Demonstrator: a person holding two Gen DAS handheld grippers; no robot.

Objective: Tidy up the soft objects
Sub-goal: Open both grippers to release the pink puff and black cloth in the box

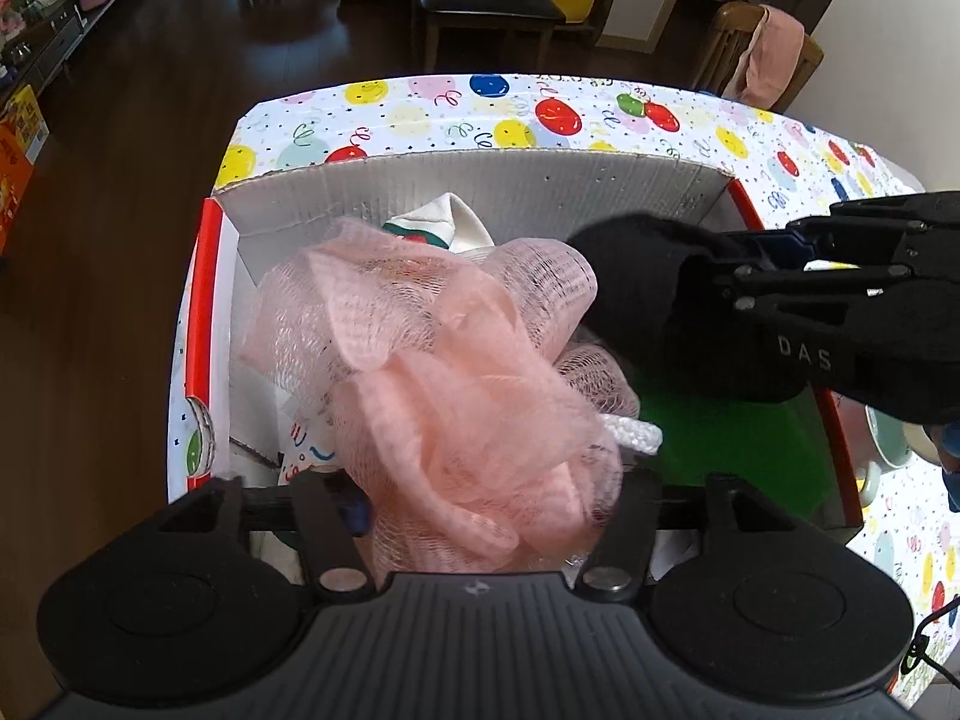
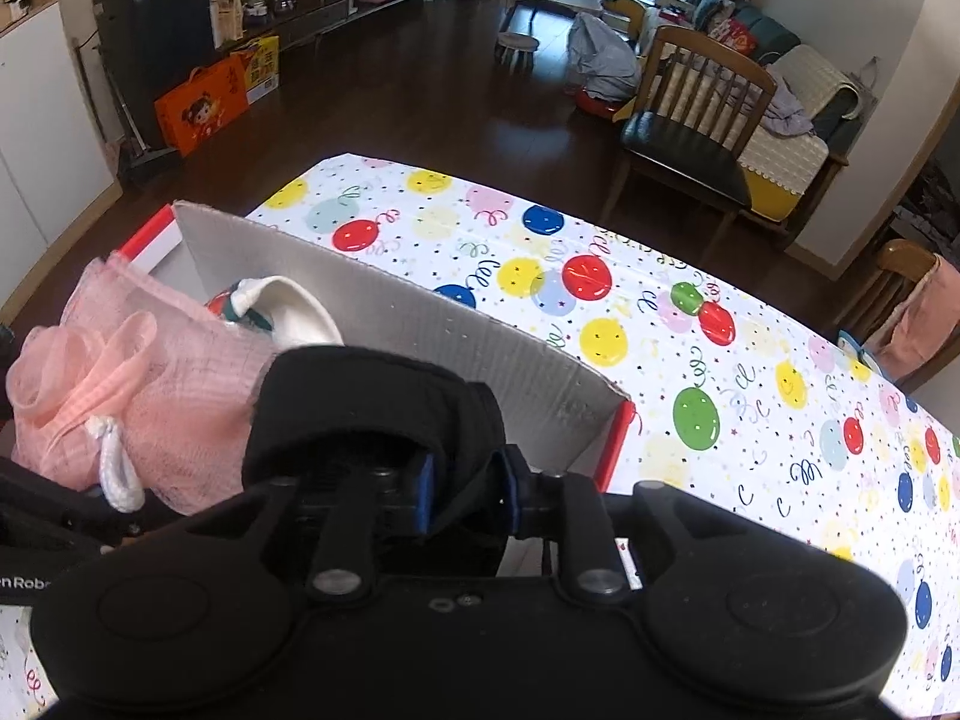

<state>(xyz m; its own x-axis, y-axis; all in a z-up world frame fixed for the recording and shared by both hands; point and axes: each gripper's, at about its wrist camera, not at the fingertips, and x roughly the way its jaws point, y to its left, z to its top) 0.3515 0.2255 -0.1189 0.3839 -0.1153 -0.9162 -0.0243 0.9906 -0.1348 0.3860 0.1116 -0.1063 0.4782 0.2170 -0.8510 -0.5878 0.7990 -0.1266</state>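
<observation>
Pink mesh sponge [image 1: 456,384], light and squashy, is pinched by the left gripper [image 1: 486,516] above the box [image 1: 480,186]; black cloth [image 2: 372,408] is clamped in the right gripper [image 2: 465,489].

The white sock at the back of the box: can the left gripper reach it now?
Probably not. The left gripper is shut on the pink bath pouf, which lies in front of the white sock in the box.
</observation>
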